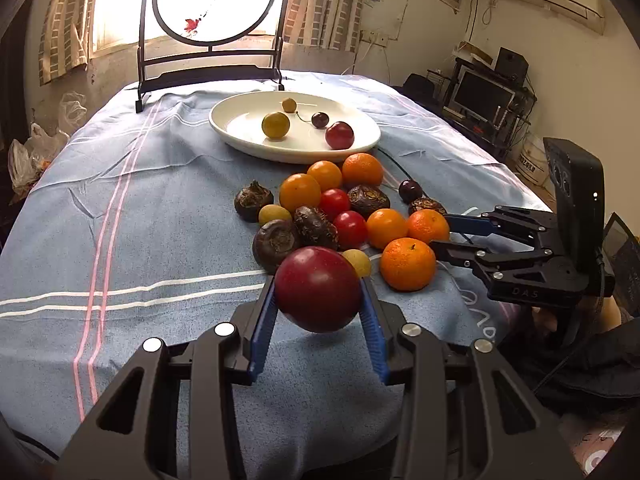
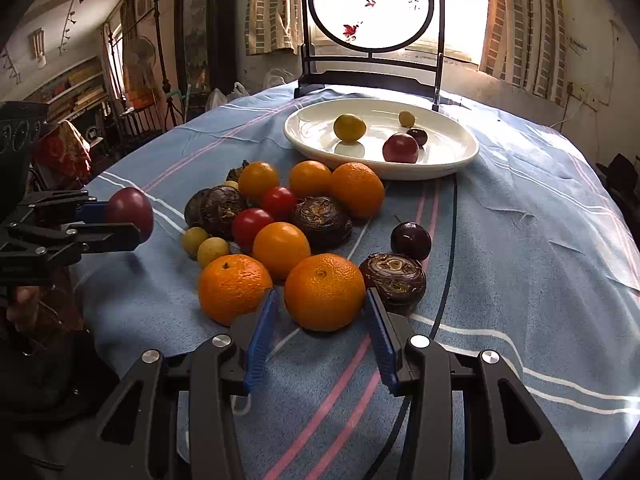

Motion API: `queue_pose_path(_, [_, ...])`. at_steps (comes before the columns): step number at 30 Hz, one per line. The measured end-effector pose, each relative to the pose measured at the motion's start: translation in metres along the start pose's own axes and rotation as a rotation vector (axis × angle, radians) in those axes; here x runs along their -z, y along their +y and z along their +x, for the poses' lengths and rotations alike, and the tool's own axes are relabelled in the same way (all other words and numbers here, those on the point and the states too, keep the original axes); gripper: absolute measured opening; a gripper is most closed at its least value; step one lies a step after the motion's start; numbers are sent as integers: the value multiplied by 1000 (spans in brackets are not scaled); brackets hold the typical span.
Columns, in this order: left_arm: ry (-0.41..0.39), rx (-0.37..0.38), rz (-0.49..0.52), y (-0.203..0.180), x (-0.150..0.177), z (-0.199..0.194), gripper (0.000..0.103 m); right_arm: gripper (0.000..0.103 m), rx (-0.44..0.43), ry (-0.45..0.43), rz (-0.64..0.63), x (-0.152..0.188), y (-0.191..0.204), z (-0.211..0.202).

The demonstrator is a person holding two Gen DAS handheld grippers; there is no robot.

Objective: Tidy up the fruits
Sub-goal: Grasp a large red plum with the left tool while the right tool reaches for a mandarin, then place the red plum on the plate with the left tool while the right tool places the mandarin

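My left gripper (image 1: 319,286) is shut on a dark red plum (image 1: 318,288) and holds it just above the blue striped cloth; the same gripper (image 2: 120,220) and plum (image 2: 130,210) show at the left of the right wrist view. My right gripper (image 2: 322,300) stands open low over the cloth, its blue pads (image 2: 262,336) on either side of a mandarin (image 2: 324,292) at the near edge of the pile. The right pad is at its skin; a thin gap shows on the left. The white plate (image 1: 224,128) behind the pile holds a yellow fruit (image 1: 275,124), a red plum (image 1: 339,135) and two smaller fruits.
The pile (image 1: 332,216) mixes mandarins, cherry tomatoes, water chestnuts and small yellow fruits. A dark cherry (image 2: 411,241) and a water chestnut (image 2: 393,278) lie right of my right gripper. A black cable (image 2: 454,220) crosses the cloth. A framed round screen (image 1: 212,4) stands at the far edge.
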State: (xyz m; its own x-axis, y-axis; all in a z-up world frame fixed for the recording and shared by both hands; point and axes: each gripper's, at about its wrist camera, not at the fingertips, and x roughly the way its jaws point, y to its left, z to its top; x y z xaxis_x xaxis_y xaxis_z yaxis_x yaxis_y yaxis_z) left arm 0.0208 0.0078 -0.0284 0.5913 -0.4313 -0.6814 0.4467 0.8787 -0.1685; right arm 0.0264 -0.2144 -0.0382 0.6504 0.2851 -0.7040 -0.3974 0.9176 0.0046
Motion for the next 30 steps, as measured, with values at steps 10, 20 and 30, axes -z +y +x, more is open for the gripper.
queue_pose_path(10, [-10, 9, -14, 5, 0, -2, 39, 42, 28, -3, 78, -2, -5, 4])
queue_pose_path(20, [-43, 33, -18, 15, -53, 8, 39, 42, -71, -145, 260, -47, -76, -36])
queue_pose_path(30, [48, 54, -28, 23, -152, 108, 40, 43, -16, -102, 312, -131, -122, 43])
